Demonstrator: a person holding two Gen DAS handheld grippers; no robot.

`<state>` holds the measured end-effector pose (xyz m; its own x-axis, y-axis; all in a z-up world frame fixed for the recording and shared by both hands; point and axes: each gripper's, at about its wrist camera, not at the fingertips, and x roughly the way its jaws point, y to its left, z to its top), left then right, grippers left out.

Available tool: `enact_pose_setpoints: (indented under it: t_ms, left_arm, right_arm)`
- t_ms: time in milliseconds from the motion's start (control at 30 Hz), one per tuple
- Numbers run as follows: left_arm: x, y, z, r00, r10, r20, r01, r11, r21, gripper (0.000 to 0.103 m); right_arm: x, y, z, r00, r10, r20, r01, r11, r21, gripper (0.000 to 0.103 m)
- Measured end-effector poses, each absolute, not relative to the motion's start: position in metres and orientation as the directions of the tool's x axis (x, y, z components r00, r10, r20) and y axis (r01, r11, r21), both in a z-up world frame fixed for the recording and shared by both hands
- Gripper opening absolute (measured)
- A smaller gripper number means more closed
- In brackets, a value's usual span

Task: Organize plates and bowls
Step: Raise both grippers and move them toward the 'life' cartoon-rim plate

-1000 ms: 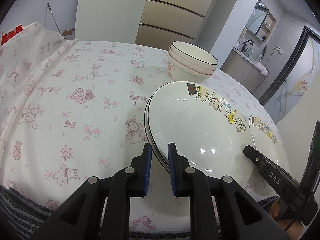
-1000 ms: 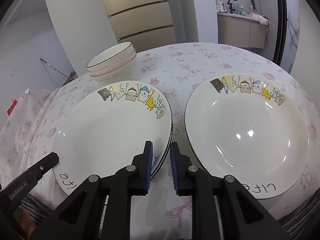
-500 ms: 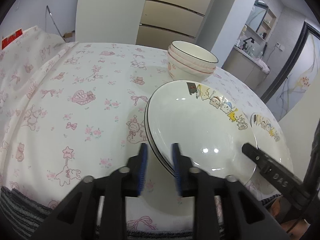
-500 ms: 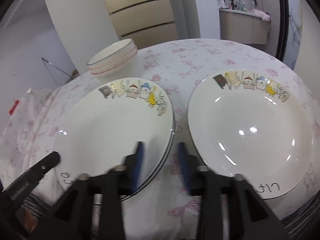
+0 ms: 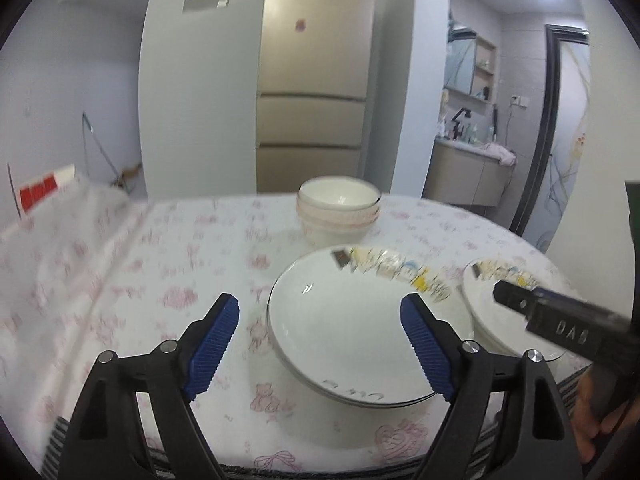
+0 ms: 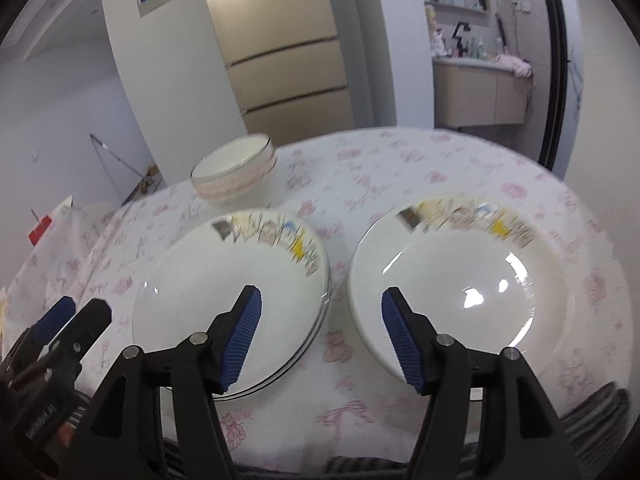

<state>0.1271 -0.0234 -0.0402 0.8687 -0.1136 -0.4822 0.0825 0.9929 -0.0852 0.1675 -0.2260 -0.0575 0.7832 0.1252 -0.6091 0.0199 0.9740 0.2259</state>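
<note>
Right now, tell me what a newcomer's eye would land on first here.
Two wide white plates with cartoon rims sit side by side on the pink-printed tablecloth: the stacked plates on the left and the single plate on the right. Behind them stands the stack of bowls. Both the left gripper and the right gripper are opening, with nothing held.

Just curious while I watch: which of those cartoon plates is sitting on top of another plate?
The left cartoon plate, nearer the stacked bowls: a second rim shows beneath its edge. The right plate lies alone on the tablecloth.
</note>
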Motion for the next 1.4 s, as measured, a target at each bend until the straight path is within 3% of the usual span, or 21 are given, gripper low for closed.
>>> enact_pose_setpoints:
  t_ms: [267,600,767,1000,1267,1400]
  left_arm:
    - [0.102,-0.044,0.011,0.886,-0.245,-0.394,0.194,0.967,-0.166,0.085]
    - [0.092,-0.105,0.043,0.871,-0.371,-0.322,0.343,0.928,-0.143,0.089]
    - [0.105,-0.135,0.032,0.820,-0.405,-0.403,0.342,0.913,-0.222,0.089]
    - [0.136,-0.174,-0.008,0.690,-0.421,-0.589,0.240,0.900,-0.363,0.089]
    - [0.156,-0.216,-0.054,0.633,-0.342,-0.694,0.195,0.939,-0.284,0.089]
    - [0.158,-0.229,-0.070,0.654,-0.274,-0.705,0.202,0.961,-0.187,0.089]
  right_arm:
    - [0.131,-0.272,-0.004,0.874,0.065,-0.481,0.071,0.963,0.260,0.066]
    - [0.105,-0.323,0.023,0.921,-0.013,-0.389,0.144,0.940,0.311,0.067]
    - [0.091,-0.361,0.016,0.928,-0.108,-0.356,0.249,0.891,0.380,0.067]
    - [0.099,-0.398,-0.012,0.899,-0.103,-0.426,0.304,0.847,0.435,0.067]
    - [0.116,-0.418,-0.061,0.846,-0.080,-0.527,0.379,0.786,0.488,0.067]
    - [0.125,-0.422,-0.084,0.821,-0.029,-0.570,0.383,0.768,0.514,0.067]
